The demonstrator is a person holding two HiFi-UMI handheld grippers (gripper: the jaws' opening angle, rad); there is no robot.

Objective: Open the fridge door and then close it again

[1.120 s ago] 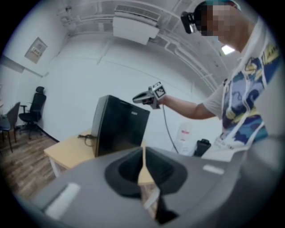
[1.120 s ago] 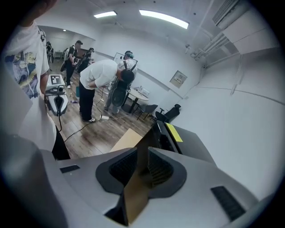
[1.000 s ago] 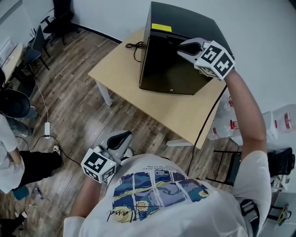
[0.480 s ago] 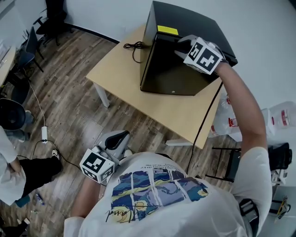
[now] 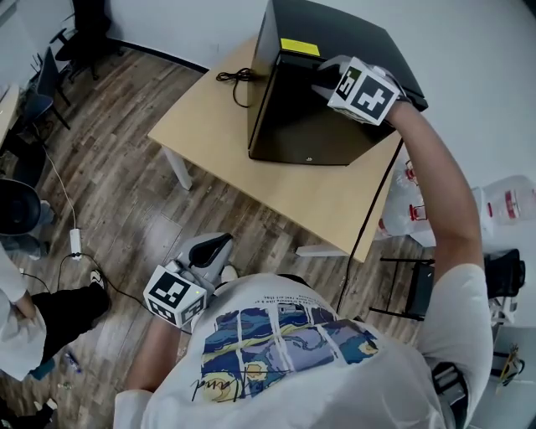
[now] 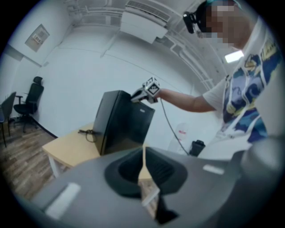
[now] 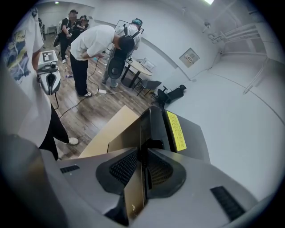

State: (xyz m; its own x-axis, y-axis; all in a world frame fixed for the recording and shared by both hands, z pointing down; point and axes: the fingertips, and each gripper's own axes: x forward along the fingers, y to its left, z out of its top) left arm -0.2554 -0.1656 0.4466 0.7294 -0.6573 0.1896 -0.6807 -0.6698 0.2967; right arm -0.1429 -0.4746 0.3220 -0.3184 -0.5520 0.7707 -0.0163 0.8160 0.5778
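At fridge door (image 5: 289, 126) edge: right gripper (image 5: 322, 83) clamped.

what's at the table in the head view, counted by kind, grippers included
mini fridge: 1
power cord: 1
table: 1
grippers: 2, the left gripper and the right gripper
total: 5

Grey-brown wood-plank floor (image 5: 126, 193). Plain white walls (image 5: 469, 50). Pale wooden table (image 5: 209, 126), white legs. Black office chairs (image 5: 84, 25) along far wall. Ceiling light (image 6: 236, 56) lit.
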